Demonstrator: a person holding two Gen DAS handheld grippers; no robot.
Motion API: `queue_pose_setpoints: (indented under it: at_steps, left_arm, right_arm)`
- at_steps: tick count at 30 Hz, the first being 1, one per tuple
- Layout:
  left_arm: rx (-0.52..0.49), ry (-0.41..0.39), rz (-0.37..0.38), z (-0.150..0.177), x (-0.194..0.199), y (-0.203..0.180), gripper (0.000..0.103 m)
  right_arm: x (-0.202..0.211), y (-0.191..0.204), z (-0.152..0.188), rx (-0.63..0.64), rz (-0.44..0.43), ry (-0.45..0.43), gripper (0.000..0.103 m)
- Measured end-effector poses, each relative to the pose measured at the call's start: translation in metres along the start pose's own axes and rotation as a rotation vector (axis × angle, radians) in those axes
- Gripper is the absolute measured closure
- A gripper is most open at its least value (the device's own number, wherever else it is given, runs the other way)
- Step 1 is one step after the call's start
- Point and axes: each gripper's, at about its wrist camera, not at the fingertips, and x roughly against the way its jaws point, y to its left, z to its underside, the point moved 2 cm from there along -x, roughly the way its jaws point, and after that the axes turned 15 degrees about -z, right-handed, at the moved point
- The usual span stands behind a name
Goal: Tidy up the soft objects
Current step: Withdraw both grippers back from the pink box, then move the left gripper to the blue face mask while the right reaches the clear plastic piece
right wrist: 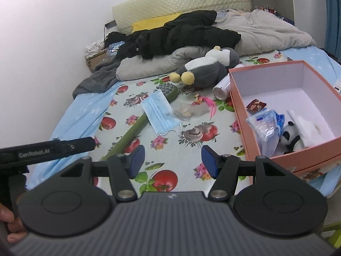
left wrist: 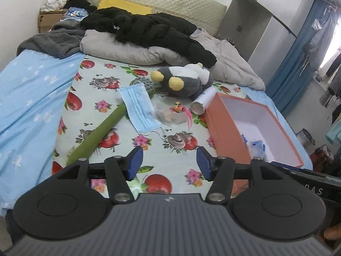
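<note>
Here, both tools, left (left wrist: 169,162) and right (right wrist: 173,161), spread and empty; limp, light face mask (left wrist: 139,109) best pinched mid-pleat.

Right gripper (right wrist: 172,160) hung over fruit-print sheet (right wrist: 191,153), jaws apart, nothing between. Mask (right wrist: 161,115) lay across green stick (right wrist: 132,132). Plush (right wrist: 208,68) beyond. Box (right wrist: 251,115) at right held panda (right wrist: 288,136), packets (right wrist: 266,123).

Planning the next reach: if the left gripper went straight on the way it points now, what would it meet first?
Probably the printed bedsheet: the open left gripper holds nothing and points down at bare sheet. The blue face mask lies further along; depth is unclear.
</note>
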Motion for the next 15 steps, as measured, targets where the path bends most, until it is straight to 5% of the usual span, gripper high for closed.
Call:
queue_pose_setpoints:
  at_steps: [6, 15]
  left_arm:
    - [0.013, 0.010, -0.039, -0.001, -0.013, 0.005, 0.028]
    - [0.033, 0.063, -0.072, -0.025, -0.064, 0.002, 0.028]
  right_arm:
    - [-0.016, -0.005, -0.004, -0.003, 0.004, 0.026, 0.042]
    - [-0.055, -0.026, -0.035, -0.028, -0.007, 0.048, 0.042]
